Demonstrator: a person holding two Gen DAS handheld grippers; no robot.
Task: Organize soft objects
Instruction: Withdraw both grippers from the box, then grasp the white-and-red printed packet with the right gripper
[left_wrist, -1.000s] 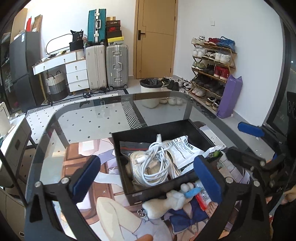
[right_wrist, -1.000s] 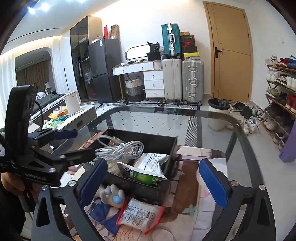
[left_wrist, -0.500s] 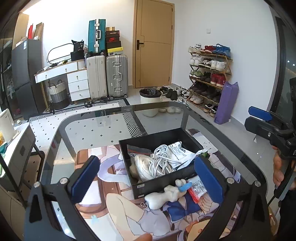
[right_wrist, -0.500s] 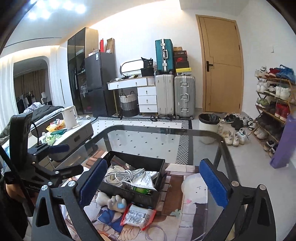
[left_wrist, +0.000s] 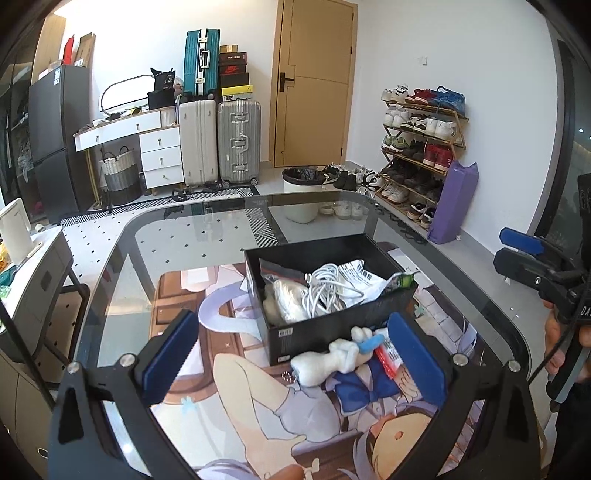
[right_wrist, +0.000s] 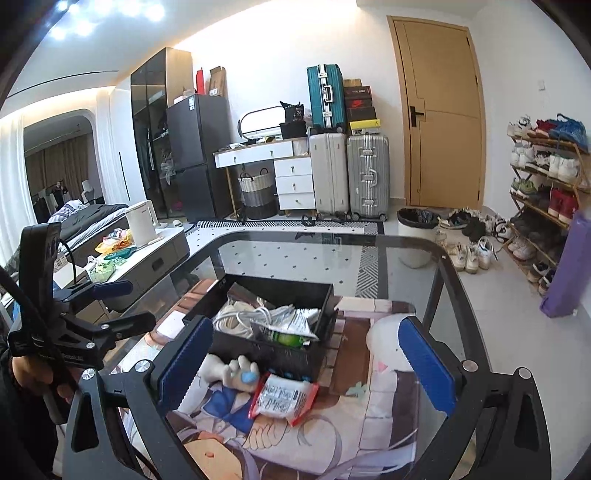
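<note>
Jaws of both grippers spread wide, empty; plush toy (left_wrist: 334, 358) beside black box (left_wrist: 325, 325).

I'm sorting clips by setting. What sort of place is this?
Most likely a lived-in home, an entry and living area: a shoe rack full of sneakers beside the door, suitcases against the wall, and a bed in the next room.

I have pulled both grippers up and back from the black box (left_wrist: 332, 295). A second ago the left gripper (left_wrist: 291, 360) hung low over its near edge with the cable coil (left_wrist: 325, 291) filling the view; now the box sits farther off and more of the glass table (left_wrist: 184, 236) shows around it. The right gripper (right_wrist: 306, 363) has likewise risen and drawn away, so the plush toy (right_wrist: 231, 371) and red-edged packet (right_wrist: 282, 397) look smaller.
</note>
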